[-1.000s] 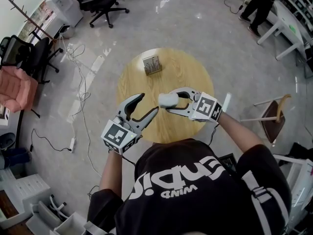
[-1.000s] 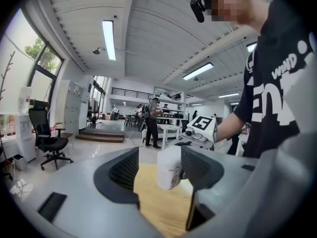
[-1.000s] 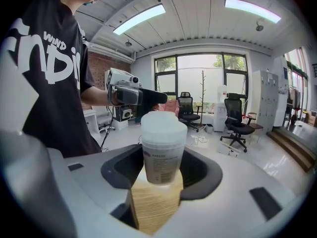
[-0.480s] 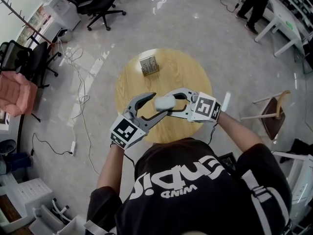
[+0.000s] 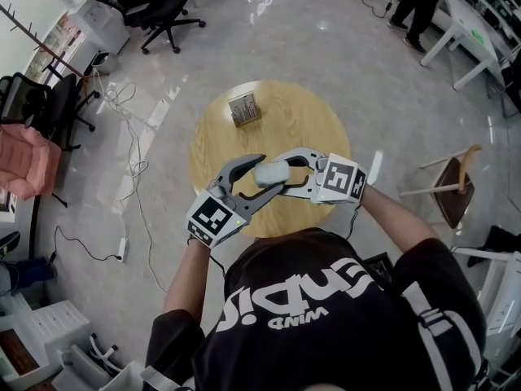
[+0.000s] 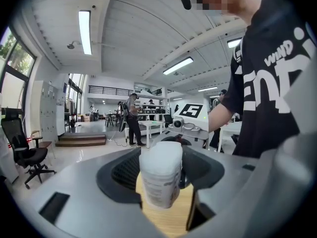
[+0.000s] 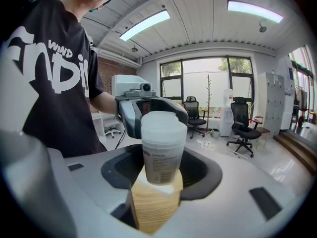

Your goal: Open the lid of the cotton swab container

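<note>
A white cotton swab container (image 5: 273, 172) is held in the air above the near side of the round wooden table (image 5: 313, 129). My right gripper (image 5: 282, 172) is shut on it from the right. The left gripper (image 5: 269, 174) comes in from the left, and its jaws stand wide on either side of the container's other end, with narrow gaps showing. In the right gripper view the labelled container (image 7: 162, 150) stands upright between the jaws, lid on top, with the left gripper (image 7: 148, 110) behind it. The left gripper view shows the same container (image 6: 159, 175) between its own open jaws.
A small box (image 5: 242, 108) lies on the far side of the table. Office chairs (image 5: 163, 2) and a pink chair (image 5: 28, 157) stand to the left, with cables (image 5: 134, 169) on the floor. A wooden chair (image 5: 456, 194) stands at the right. A person (image 5: 415, 6) is far back.
The left gripper has moved up and to the right, from beside the container to around it, and its jaws have widened. The right gripper and the container have barely shifted.
</note>
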Tool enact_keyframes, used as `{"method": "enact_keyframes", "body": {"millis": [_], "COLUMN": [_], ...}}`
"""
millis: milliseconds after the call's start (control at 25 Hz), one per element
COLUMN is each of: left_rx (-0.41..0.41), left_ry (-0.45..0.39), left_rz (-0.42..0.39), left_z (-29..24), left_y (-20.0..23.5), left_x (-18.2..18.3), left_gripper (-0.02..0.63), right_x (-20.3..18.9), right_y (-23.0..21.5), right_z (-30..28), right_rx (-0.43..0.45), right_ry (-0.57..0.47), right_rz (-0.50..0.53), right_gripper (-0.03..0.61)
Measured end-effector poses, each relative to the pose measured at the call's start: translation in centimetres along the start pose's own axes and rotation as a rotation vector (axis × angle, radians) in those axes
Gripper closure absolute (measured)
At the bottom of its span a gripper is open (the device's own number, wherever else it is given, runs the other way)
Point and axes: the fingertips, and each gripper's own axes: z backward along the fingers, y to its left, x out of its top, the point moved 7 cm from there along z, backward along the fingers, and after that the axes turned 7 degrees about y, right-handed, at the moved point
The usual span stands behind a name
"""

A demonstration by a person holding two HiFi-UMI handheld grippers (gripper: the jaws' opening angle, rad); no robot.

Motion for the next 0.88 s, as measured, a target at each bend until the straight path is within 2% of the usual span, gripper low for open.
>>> {"method": "enact_keyframes", "body": {"millis": [280, 560, 880], "left_rx": [-0.024, -0.089, -0.136], "left_ry": [0.002, 0.086, 0.14], "left_rz": [0.019, 0.075, 0.127], "left_z": [0.3, 0.0, -0.1], "left_y": [-0.1, 0.0, -0.2], "left_x": [-0.1, -0.7, -0.4], "left_gripper": [0.35, 0.351, 0.351], "right_x": [0.1, -0.6, -0.7], "right_y": [0.4, 0.8, 1.3], "right_z": [-0.1, -0.3, -0.1], "right_rx": [0.0, 0.002, 0.011], "right_ry": [0.001, 0.02, 0.004], "right_rz": [0.002, 0.01, -0.01], "right_gripper": [0.371, 0.371, 0.371]}}
